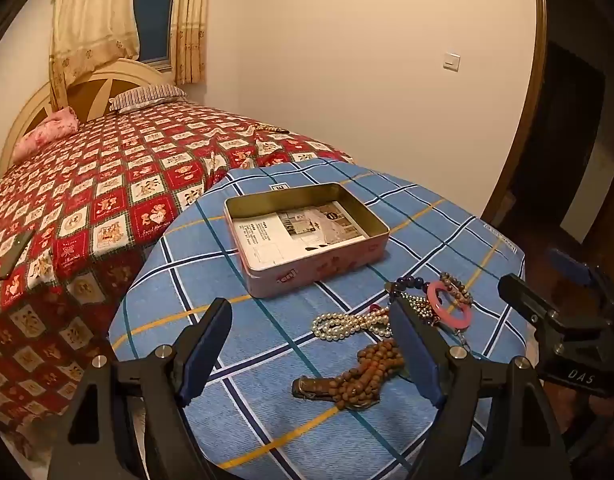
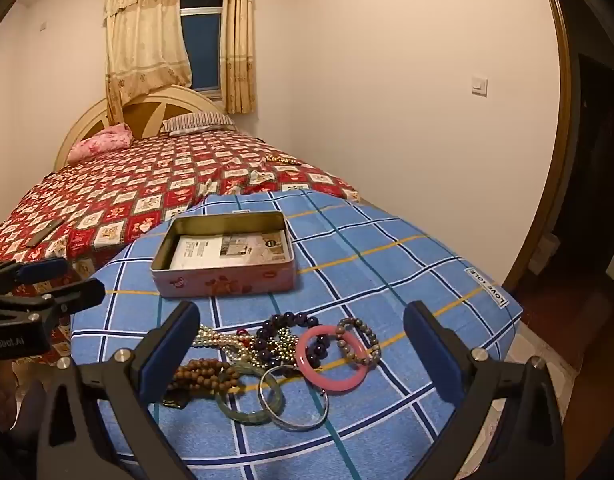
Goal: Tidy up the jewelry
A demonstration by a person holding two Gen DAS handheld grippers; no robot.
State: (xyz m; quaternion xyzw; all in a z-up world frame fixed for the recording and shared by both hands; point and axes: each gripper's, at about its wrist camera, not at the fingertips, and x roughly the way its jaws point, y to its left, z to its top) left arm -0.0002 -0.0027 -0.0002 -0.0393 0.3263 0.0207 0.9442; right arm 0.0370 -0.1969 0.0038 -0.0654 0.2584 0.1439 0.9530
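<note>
An open pink tin box [image 1: 307, 236] [image 2: 223, 256] with a printed paper inside sits on the blue plaid cushion [image 1: 235, 280] [image 2: 387, 264]. In front of it lies a pile of jewelry: a pink bangle [image 2: 331, 358] [image 1: 450, 304], a grey bead bracelet [image 2: 358, 341], a dark purple bead bracelet [image 2: 287, 332], a pearl necklace [image 1: 349, 323] [image 2: 215, 336], brown wooden beads [image 1: 359, 376] [image 2: 201, 374], a green bangle [image 2: 249, 394] and a silver bangle [image 2: 295, 398]. My left gripper [image 1: 311, 320] is open above the cushion's near left. My right gripper [image 2: 303, 324] is open over the pile.
A bed with a red patchwork cover [image 1: 107, 184] [image 2: 147, 188] lies behind the cushion. A dark phone [image 1: 15, 256] [image 2: 45, 233] lies on it. A wall and a wooden door frame [image 2: 563, 120] stand on the right.
</note>
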